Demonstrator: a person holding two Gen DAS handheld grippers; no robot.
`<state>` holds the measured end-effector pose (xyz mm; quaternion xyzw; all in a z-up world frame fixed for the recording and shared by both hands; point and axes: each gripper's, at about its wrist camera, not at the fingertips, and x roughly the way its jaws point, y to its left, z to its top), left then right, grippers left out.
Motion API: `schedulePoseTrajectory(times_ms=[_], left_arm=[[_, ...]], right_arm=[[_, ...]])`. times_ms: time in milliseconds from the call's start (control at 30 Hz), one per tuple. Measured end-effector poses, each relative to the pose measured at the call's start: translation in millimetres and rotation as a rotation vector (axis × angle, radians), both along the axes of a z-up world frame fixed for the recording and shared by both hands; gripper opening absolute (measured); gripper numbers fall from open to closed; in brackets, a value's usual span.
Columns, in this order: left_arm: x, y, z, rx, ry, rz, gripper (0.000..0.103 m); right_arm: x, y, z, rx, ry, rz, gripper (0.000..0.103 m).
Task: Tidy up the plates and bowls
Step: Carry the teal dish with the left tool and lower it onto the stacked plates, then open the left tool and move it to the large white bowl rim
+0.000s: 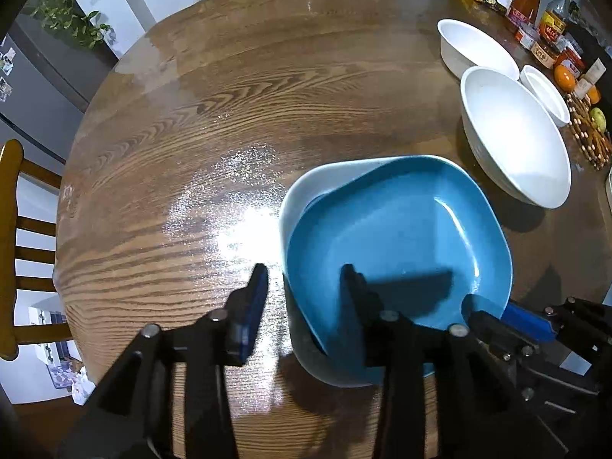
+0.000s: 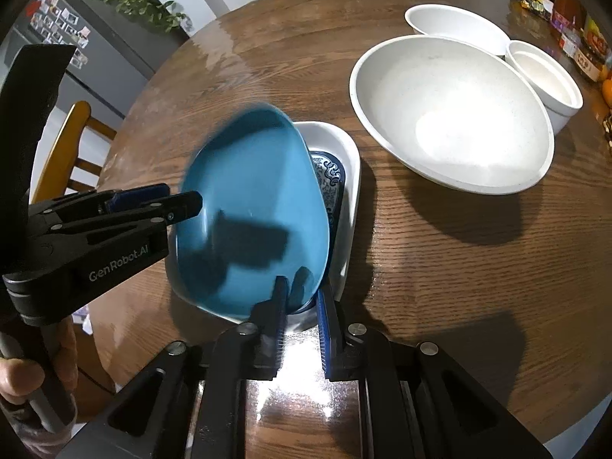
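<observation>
A blue square plate [image 1: 397, 237] [image 2: 252, 199] leans tilted inside a white square dish [image 1: 306, 195] [image 2: 350, 176], over a blue-and-white patterned dish [image 2: 329, 176]. My right gripper [image 2: 302, 300] [image 1: 493, 311] is shut on the blue plate's near rim, one finger inside and one underneath. My left gripper [image 1: 305, 269] [image 2: 164, 199] straddles the plate's left rim with its jaws open, and a gap shows between the outer pad and the rim. A large white bowl [image 1: 512, 137] [image 2: 451, 114], a second white bowl [image 1: 470, 46] [image 2: 455, 19] and a small white bowl [image 1: 543, 91] [image 2: 543, 76] stand to the right.
The round wooden table [image 1: 229, 114] has bottles and jars [image 1: 550, 19] and an orange [image 1: 565, 78] along its far right edge. Wooden chairs [image 1: 11, 229] stand around it. A person's hand [image 2: 15, 378] holds the left gripper's handle.
</observation>
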<state>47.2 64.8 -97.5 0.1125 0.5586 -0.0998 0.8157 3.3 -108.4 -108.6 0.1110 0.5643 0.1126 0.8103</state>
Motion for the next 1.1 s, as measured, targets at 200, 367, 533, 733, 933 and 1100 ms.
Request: schedulePoseTrajectory(times_ms=[200,367,533,733,933,1100], left_arm=[[-2,16,14,-0.033,-0.029,0.043,0.054],[0,36,28,-0.093,-0.052,0.096,0.069],[-4,48,41,-0.152,-0.056,0.131,0.075],[-12,36,54,-0.213,-0.053,0.119,0.079],[-13,9,56,-0.271,-0.021,0.090,0.081],[-14,-19,57,-0.299,-0.003,0.050,0.081]], right_arm=[[-4,-10,6,-0.011,-0.010,-0.011,0.015],[-11,-28,21,-0.004,-0.054,-0.040,0.025],[-15,-58,35,-0.006,-0.091,-0.103,0.043],[-17,-91,44,0.001,-0.106,-0.196,0.043],[-19,-113,48,0.003,-0.112,-0.254,0.044],[-20,-131,49,0.008,-0.108,-0.280,0.044]])
